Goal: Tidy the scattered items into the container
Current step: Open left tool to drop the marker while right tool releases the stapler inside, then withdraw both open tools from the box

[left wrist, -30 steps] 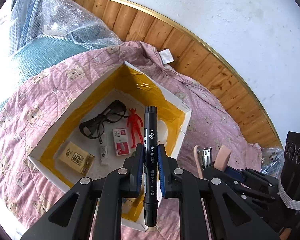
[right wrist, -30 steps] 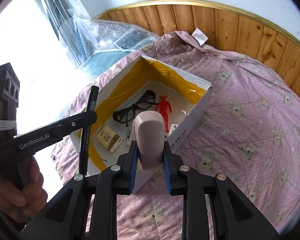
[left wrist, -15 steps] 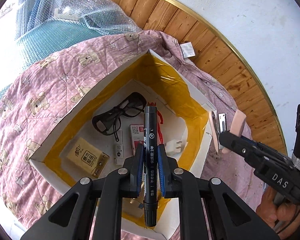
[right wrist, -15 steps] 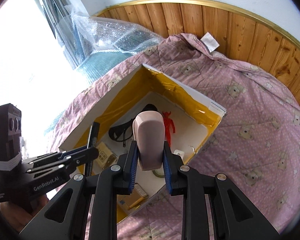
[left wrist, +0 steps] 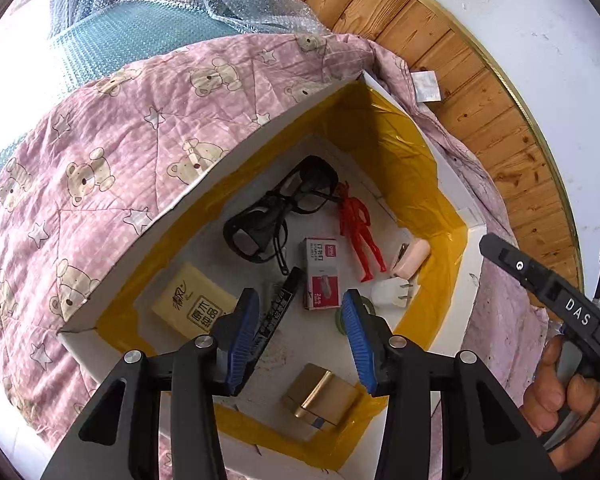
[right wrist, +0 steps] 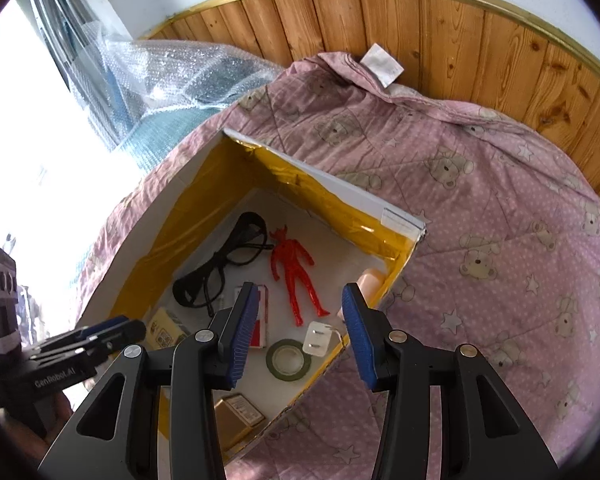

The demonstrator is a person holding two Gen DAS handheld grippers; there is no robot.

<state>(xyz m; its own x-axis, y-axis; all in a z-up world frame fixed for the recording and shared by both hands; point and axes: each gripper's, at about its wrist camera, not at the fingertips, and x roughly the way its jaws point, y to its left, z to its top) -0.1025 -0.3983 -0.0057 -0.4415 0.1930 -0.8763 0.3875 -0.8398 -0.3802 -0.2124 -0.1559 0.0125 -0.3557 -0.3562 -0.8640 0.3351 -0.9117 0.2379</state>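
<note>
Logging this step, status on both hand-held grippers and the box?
Left hand-held gripper open, right open. Marker and pink clip lying in box. Nothing in the way.

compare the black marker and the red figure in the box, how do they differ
The black marker is a straight dark stick with white print, while the red figure is a bright red human shape with spread legs. The marker lies partly behind the left gripper finger in the left wrist view, next to the staples box; the figure lies next to the glasses. Both lie flat on the box floor, released.

Box (right wrist: 324, 182) on pink quilt (right wrist: 500, 248)
</note>
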